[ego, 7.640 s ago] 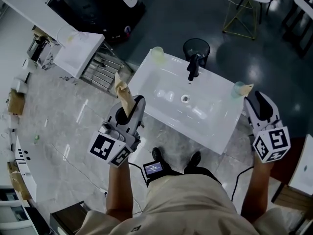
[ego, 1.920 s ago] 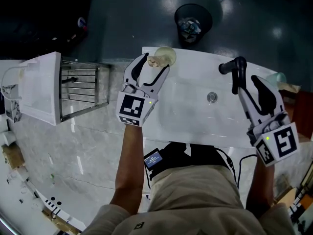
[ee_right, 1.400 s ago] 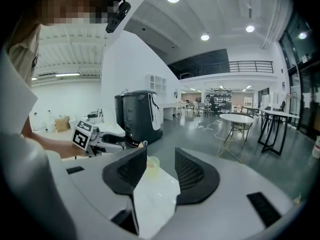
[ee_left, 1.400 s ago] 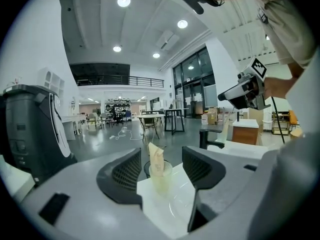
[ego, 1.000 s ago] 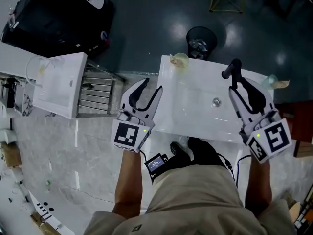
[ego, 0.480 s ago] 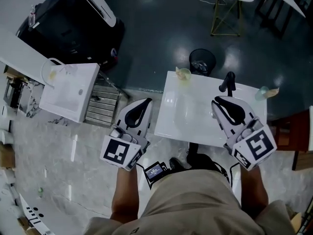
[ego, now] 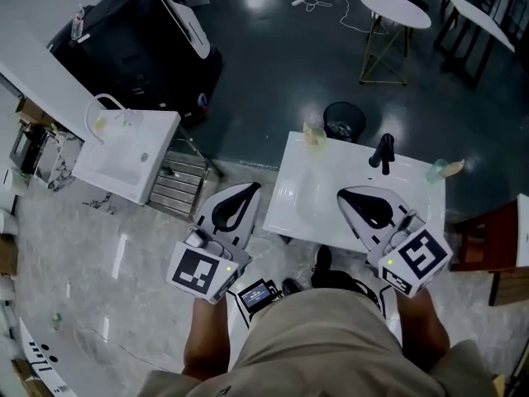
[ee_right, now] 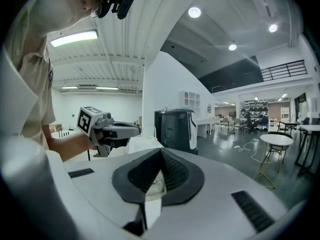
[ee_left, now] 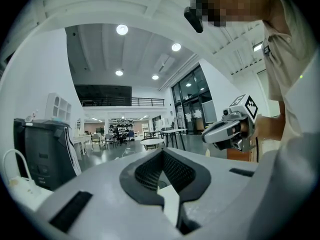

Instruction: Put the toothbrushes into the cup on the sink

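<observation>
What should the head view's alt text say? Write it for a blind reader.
A person stands at a white sink, holding the left gripper and right gripper shut and empty near its front. A cup sits at each back corner, left cup and right cup, each with something beige in it; a black faucet stands between them.

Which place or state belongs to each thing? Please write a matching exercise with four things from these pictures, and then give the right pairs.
Things:
1. black faucet
2. black round waste bin
3. pale green translucent cup
4. left tool

Places or states:
A. far left corner of the white rectangular sink
B. shut and empty, beside the sink's left edge
C. on the dark floor behind the sink
D. middle of the sink's far rim

Pairs: 1-D, 2-C, 3-A, 4-B
</observation>
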